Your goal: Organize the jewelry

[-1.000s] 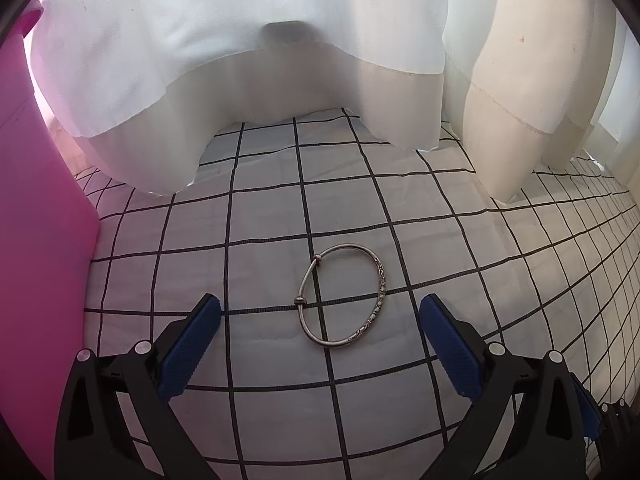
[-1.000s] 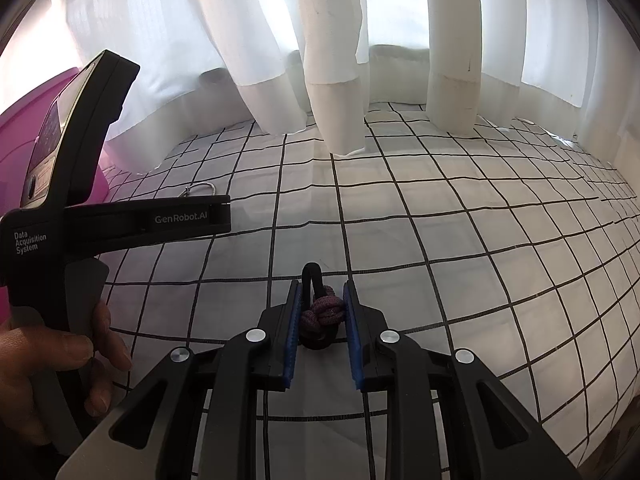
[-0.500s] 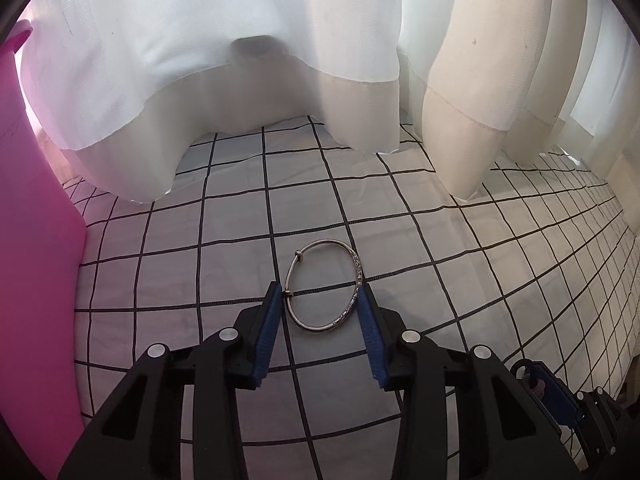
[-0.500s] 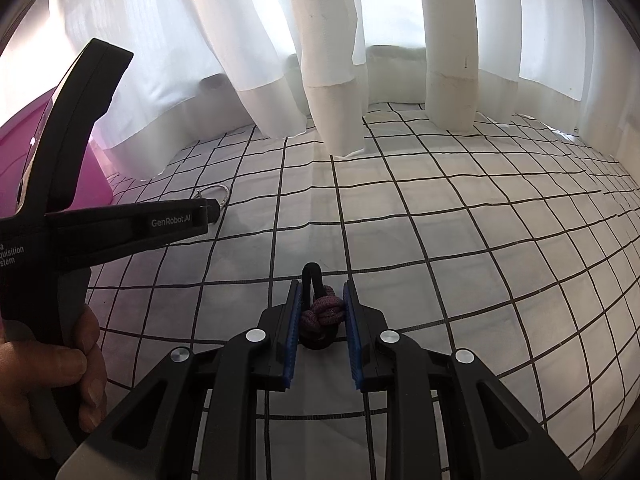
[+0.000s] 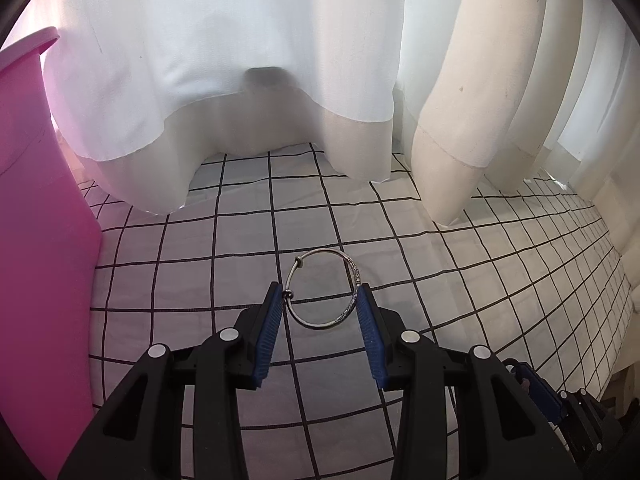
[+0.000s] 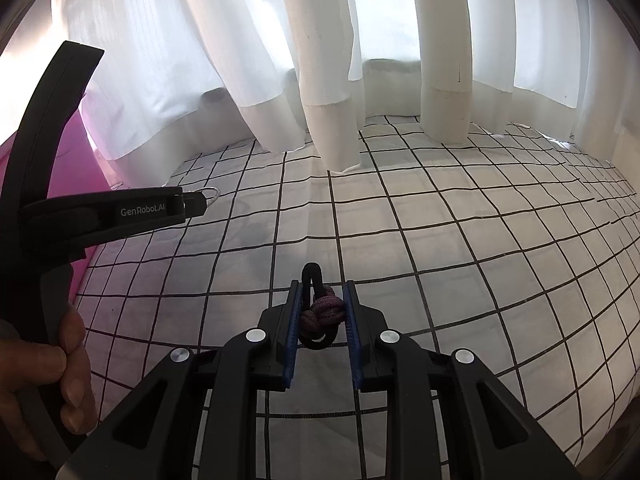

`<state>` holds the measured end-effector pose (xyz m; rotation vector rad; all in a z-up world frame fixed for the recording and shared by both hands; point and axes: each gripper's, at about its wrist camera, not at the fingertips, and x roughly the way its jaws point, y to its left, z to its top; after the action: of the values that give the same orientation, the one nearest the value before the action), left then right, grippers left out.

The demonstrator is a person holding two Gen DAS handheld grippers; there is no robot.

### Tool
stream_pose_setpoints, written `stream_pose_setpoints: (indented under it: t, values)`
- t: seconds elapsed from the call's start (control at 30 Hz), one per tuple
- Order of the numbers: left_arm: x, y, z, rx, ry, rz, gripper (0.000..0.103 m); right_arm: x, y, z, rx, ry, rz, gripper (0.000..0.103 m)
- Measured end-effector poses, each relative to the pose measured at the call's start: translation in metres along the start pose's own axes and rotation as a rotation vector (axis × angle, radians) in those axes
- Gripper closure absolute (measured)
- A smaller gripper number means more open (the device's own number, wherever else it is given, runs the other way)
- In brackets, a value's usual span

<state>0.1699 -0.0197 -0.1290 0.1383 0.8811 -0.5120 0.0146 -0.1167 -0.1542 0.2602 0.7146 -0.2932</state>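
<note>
A thin silver bangle (image 5: 322, 289) is clamped between the blue pads of my left gripper (image 5: 320, 300), which holds it above the white cloth with black grid lines (image 5: 460, 260). The bangle's tip also shows in the right wrist view (image 6: 212, 194) past the left gripper's body (image 6: 120, 216). My right gripper (image 6: 322, 296) is shut on a dark purple knotted cord bracelet (image 6: 322, 314) with a black loop sticking out in front.
A pink container (image 5: 36, 240) stands at the left; it shows in the right wrist view too (image 6: 76, 152). White curtains (image 5: 240, 60) hang down onto the cloth at the back. The cloth's edge drops off at the far right (image 5: 624, 320).
My left gripper closed from wide open onto the silver bangle, then lifted it off the cloth. The right gripper kept hold of the cord bracelet and barely moved.
</note>
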Motion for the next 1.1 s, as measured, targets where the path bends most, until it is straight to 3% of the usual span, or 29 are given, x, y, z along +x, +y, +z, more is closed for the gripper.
stream_pose_setpoints:
  t: [0.33, 0.7, 0.73, 0.77, 0.8, 1.1]
  values:
    - [-0.036, -0.005, 0.013, -0.023, -0.037, -0.007, 0.066, -0.024, -0.002, 0.023, -0.028, -0.031, 0.025, 0.083]
    - [-0.108, -0.012, 0.034, -0.074, -0.115, 0.009, 0.068, -0.077, 0.001, 0.068, -0.134, -0.083, 0.092, 0.083]
    - [-0.117, -0.011, 0.036, -0.086, -0.123, 0.009, 0.073, -0.082, 0.003, 0.074, -0.149, -0.09, 0.104, 0.083]
    - [-0.125, -0.009, 0.039, -0.101, -0.119, 0.008, 0.098, -0.088, 0.007, 0.079, -0.166, -0.097, 0.117, 0.083]
    - [-0.133, -0.005, 0.041, -0.12, -0.126, 0.004, 0.102, -0.094, 0.011, 0.085, -0.183, -0.105, 0.133, 0.083]
    - [-0.241, 0.053, 0.056, -0.271, -0.279, 0.149, 0.102, -0.14, 0.078, 0.144, -0.319, -0.207, 0.372, 0.083]
